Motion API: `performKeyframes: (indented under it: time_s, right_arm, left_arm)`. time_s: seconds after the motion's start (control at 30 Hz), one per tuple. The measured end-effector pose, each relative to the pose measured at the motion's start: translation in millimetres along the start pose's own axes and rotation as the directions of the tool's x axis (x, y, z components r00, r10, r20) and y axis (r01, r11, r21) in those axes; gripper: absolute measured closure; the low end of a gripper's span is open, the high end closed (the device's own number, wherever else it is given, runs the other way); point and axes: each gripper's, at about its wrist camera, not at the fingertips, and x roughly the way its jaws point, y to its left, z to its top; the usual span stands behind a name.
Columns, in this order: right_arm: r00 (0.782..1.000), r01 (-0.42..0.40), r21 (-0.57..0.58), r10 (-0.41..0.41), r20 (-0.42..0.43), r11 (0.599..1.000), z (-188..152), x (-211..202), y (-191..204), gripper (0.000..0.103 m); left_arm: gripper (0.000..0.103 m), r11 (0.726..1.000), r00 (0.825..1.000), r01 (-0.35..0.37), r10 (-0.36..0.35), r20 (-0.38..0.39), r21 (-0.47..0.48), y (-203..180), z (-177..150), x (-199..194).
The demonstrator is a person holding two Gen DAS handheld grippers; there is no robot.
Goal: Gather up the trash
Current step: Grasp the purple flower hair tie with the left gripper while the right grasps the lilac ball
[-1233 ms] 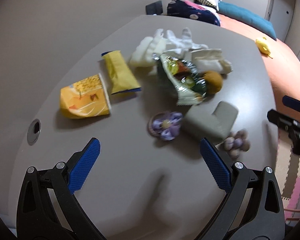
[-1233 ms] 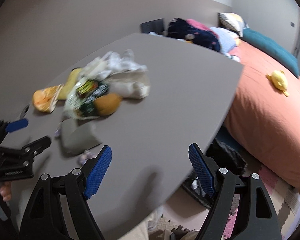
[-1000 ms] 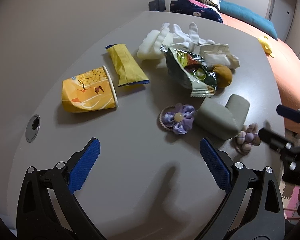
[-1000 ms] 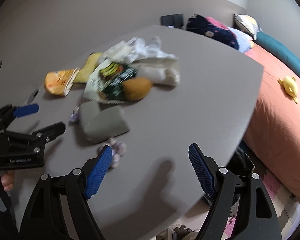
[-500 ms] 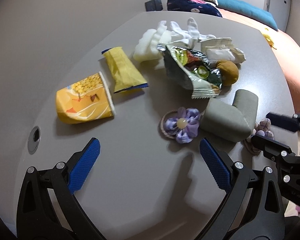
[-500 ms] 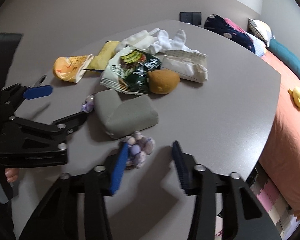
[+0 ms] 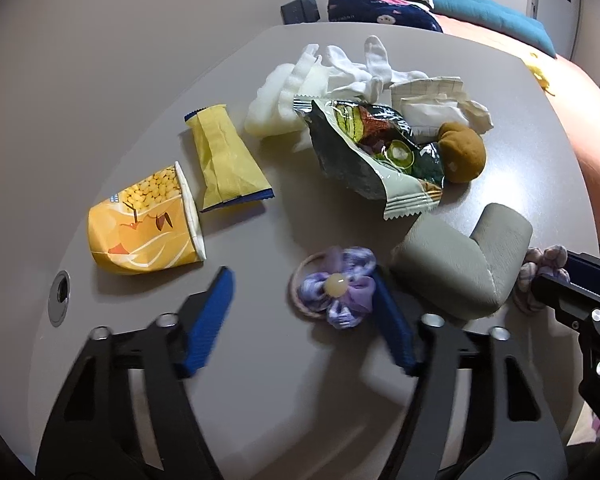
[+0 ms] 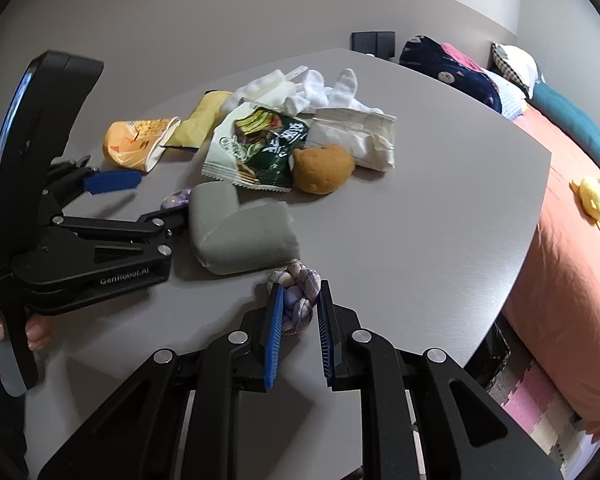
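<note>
Home bedroom, bed with pillows, grey table alongside

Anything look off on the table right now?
Yes: both grippers are on hair ties, not trash. The right gripper, jaws just closing, pinches the braided scrunchie; the left gripper, also closing, straddles the flower hair tie. The green snack bag and yellow wrapper lie untouched.
</note>
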Motion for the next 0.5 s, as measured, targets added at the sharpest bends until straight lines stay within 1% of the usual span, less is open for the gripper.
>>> performKeyframes:
  time_s: [0.07,0.17,0.3,0.37,0.5]
  right_arm:
    - [1.000,-0.005,0.007,0.005,0.003,1.000,1.1,-1.2,-2.6,0.085]
    - [1.000,-0.009,0.020,0.009,0.010,1.000,0.7,-5.2,-7.8,0.085]
    - [1.000,-0.020,0.044,0.019,0.016,0.999,0.3,-10.8,-17.5,0.085]
    - [1.000,-0.021,0.056,0.020,0.024,0.998,0.3,-14.6,-23.4,0.085]
    - [0.999,-0.014,0.077,0.011,0.040,0.997,0.7,-22.6,-36.5,0.085]
  left_arm:
    - [0.059,1.000,1.000,0.005,-0.005,-0.001,-0.002,-1.4,2.0,0.6]
    - [0.071,1.000,1.000,-0.006,0.006,-0.007,-0.008,-3.2,2.0,0.3]
    - [0.078,0.998,1.000,-0.011,0.010,-0.017,-0.054,-0.6,-0.4,-3.1]
    - [0.085,0.997,1.000,-0.004,0.003,-0.015,-0.071,1.7,-1.6,-8.0]
    - [0.085,0.996,1.000,0.002,-0.001,0.011,-0.089,3.0,4.1,-25.4]
